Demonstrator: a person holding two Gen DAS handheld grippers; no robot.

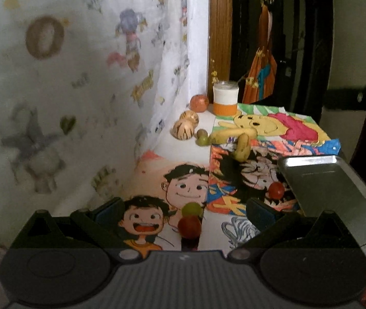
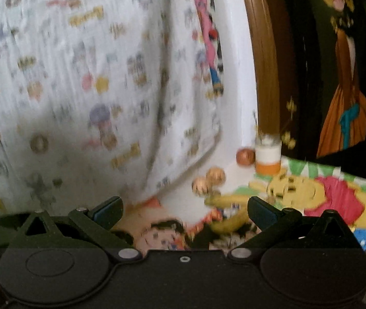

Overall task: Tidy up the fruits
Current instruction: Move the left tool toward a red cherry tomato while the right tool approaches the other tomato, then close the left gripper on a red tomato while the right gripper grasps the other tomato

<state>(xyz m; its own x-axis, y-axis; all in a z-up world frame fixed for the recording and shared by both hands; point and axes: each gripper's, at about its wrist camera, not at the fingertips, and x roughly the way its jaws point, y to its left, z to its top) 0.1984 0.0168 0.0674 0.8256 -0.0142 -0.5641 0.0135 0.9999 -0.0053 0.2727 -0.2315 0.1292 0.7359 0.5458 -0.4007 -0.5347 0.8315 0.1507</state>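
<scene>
My left tongs (image 1: 185, 213) gape, empty, with a red grape (image 1: 189, 227) and a green grape (image 1: 192, 209) lying dead ahead between the fingers, near the table's near edge. The tray (image 1: 337, 180) sits just right. My right tongs (image 2: 185, 212), also spread, face the bananas (image 2: 228, 213) farther off.

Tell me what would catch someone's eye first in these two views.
The table's loud cartoon drawings grab attention first, a yellow bear at the far end, grinning faces nearer. Fruit is scattered over them: bananas mid-table, red and green grapes right before the open left gripper, striped round fruits by the curtain. A metal tray sits at right.
</scene>
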